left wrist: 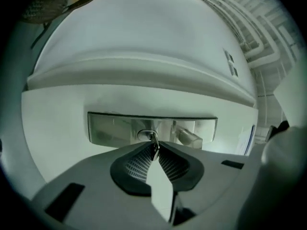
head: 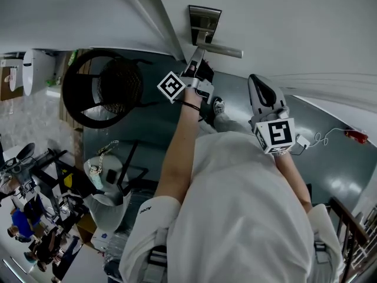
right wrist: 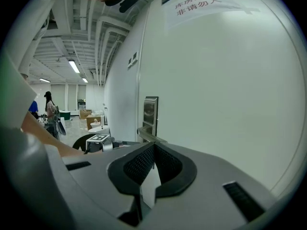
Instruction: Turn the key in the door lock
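Note:
On the white door (head: pixel 283 22) a metal lock plate (head: pixel 204 23) carries a lever handle (head: pixel 222 50). My left gripper (head: pixel 195 59) reaches up to the plate just below the handle. In the left gripper view the plate (left wrist: pixel 110 128) lies sideways, and a small metal key (left wrist: pixel 153 139) sticks out of the keyhole with my left gripper (left wrist: pixel 155 148) shut on it. The handle (left wrist: pixel 190 138) is just right of the key. My right gripper (head: pixel 263 93) hangs back from the door, shut on nothing (right wrist: pixel 152 146); its view shows the plate (right wrist: pixel 150 110) and handle (right wrist: pixel 149 135) ahead.
A black round chair (head: pixel 103 88) stands left of the door. A white cable with a red piece (head: pixel 356 136) lies on the floor at the right. A printed notice (right wrist: pixel 201 4) is stuck high on the door. People stand in the hall (right wrist: pixel 50 110) to the left.

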{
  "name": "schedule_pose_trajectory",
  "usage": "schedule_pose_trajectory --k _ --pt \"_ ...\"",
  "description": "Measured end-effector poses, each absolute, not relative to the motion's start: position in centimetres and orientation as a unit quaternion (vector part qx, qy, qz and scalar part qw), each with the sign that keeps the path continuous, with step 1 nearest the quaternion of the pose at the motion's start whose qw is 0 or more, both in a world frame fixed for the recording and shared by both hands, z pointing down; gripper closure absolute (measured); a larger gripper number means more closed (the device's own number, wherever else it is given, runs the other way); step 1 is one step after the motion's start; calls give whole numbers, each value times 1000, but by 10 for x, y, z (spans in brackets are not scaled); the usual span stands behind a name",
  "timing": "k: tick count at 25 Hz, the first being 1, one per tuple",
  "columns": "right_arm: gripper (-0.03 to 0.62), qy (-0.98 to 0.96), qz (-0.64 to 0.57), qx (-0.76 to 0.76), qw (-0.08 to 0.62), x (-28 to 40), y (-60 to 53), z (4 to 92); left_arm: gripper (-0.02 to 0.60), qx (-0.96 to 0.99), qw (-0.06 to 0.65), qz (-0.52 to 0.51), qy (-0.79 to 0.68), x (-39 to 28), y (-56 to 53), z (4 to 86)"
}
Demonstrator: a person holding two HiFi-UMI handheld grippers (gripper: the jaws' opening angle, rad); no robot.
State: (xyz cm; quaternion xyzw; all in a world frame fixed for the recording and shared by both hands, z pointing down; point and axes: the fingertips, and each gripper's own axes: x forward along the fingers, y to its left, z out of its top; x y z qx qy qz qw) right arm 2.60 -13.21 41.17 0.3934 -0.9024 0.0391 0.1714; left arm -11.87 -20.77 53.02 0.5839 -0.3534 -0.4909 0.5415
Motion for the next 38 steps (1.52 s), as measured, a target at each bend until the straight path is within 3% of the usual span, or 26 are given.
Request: schedule_pose_trajectory --k 9,16,20,23,30,38 --pt "602 -903 39 393 172 24 -139 414 541 453 602 -618 -223 -121 -208 539" --pt "602 -905 40 386 176 16 -144 417 540 418 617 -644 -171 -119 -208 542" --pt "602 -906 43 384 175 12 -147 416 530 519 590 -571 -240 -121 -207 531" --pt "602 -905 46 385 174 11 -149 419 395 575 569 -531 -252 -122 -206 520" --pt "602 -906 46 384 171 6 -148 418 383 700 530 -303 -370 -114 -174 566" --pt "602 -904 46 391 169 8 -145 417 383 823 271 26 -498 -107 -163 556"
